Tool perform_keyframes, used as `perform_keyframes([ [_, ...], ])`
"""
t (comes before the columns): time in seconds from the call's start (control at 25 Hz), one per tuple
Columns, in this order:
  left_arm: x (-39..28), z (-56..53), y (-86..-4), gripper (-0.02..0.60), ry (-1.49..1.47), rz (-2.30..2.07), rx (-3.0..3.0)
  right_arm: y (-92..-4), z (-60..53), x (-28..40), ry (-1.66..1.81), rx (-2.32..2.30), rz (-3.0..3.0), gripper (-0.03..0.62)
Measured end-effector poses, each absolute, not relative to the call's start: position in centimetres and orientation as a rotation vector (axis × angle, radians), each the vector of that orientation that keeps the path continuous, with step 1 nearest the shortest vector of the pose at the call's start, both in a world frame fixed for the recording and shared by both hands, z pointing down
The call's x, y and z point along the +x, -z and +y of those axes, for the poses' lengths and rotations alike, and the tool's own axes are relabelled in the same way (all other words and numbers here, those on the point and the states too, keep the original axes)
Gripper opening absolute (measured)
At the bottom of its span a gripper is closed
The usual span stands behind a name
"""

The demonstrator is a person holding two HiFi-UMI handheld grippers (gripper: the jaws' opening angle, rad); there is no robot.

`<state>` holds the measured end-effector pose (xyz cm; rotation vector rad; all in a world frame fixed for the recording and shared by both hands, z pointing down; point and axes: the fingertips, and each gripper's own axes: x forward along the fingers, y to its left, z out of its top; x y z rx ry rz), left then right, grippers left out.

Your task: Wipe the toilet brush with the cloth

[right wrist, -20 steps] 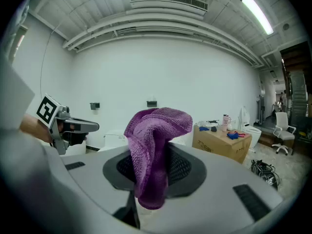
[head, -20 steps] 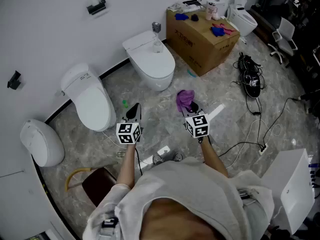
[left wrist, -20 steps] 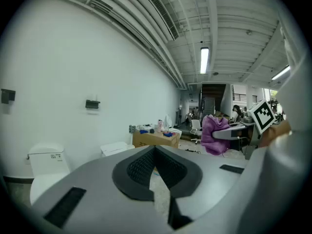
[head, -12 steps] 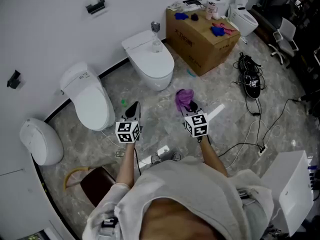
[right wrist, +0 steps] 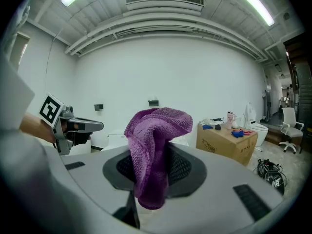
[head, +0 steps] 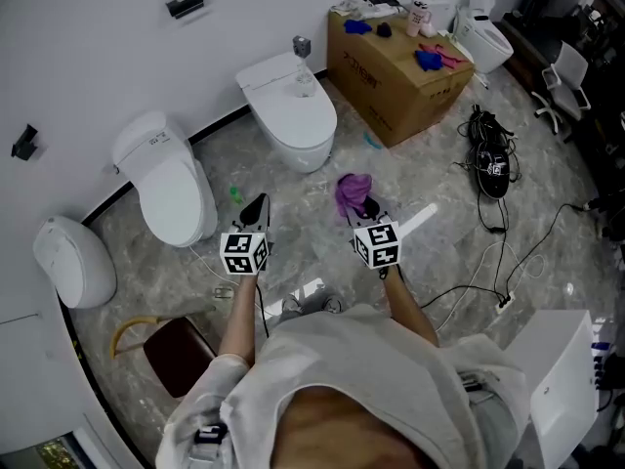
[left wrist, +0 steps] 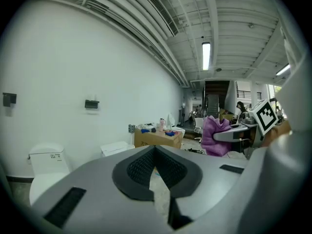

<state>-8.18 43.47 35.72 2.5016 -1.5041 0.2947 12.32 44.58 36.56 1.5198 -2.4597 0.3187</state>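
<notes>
Right claw [head: 368, 210] clamps purple cloth [head: 350, 191]; left claw [head: 256, 209] clenched, empty; toilet [head: 289, 115], cardboard box [head: 395, 76] ahead.

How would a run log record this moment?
left hand-held gripper: shut, empty | right hand-held gripper: shut on purple cloth | wiping: not begun

Marble floor [head: 322, 179] — toilets [head: 288, 115], box [head: 405, 81]

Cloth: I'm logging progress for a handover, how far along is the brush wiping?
Done: the purple cloth is clamped in the right tongs. In hand: nothing more; the left tongs are shut and empty. Left: no toilet brush is recognisable, so grasping and wiping it remain.
</notes>
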Motion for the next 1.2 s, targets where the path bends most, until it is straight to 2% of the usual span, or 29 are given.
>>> perform_keyframes([
  [0.56, -6.2, 39.9, -38.2, 0.018, -0.328, -1.521, 2.455, -38.8, 40.2, 13.6, -0.342, 1.45, -2.477, 0.12],
  [1.2, -7.2, 21.4, -38.3, 0.018, -0.291, -1.336, 2.557, -37.8, 24.5, 11.1, -0.32, 1.573, -2.373, 0.12],
])
